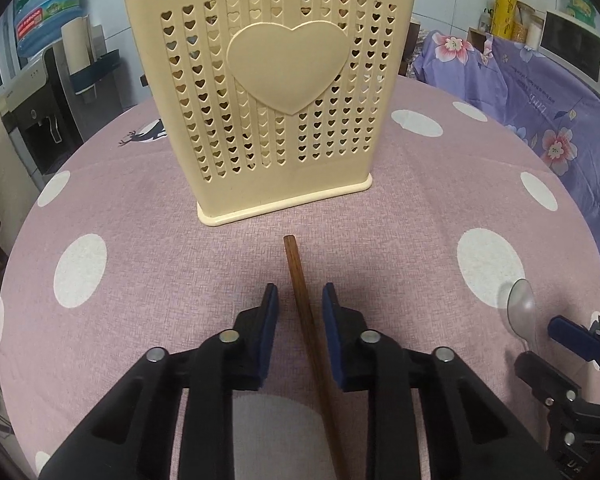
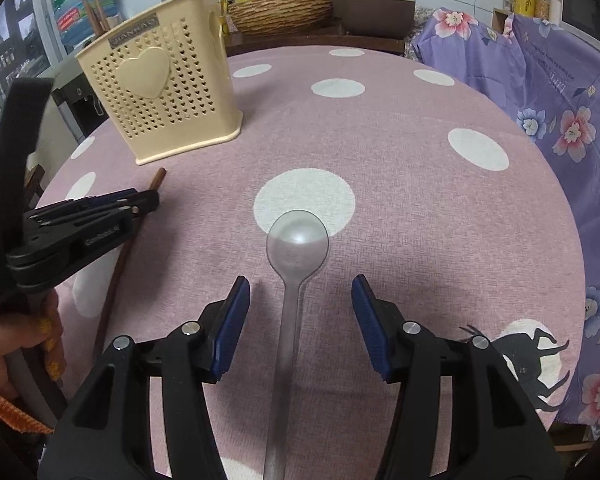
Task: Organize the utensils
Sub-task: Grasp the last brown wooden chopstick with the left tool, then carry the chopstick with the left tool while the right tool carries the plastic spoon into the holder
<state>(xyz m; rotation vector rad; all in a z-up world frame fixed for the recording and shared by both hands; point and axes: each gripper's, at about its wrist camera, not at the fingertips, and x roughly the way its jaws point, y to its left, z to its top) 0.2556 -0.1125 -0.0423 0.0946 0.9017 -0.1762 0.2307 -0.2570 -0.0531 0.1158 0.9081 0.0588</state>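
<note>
Wooden chopstick (image 1: 305, 312) between left claw (image 1: 300, 300) pads

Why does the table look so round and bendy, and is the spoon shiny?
Left wrist view: the fisheye lens bulges the pink polka-dot tablecloth and darkens the corners. Right wrist view: same bulge; the clear plastic spoon shows a small white glare spot on its bowl, and its handle blurs near the bottom edge.

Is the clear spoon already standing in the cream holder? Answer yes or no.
No: the clear spoon lies flat on the pink dotted tablecloth, between the open fingers of the right gripper, well apart from the cream holder.
</note>
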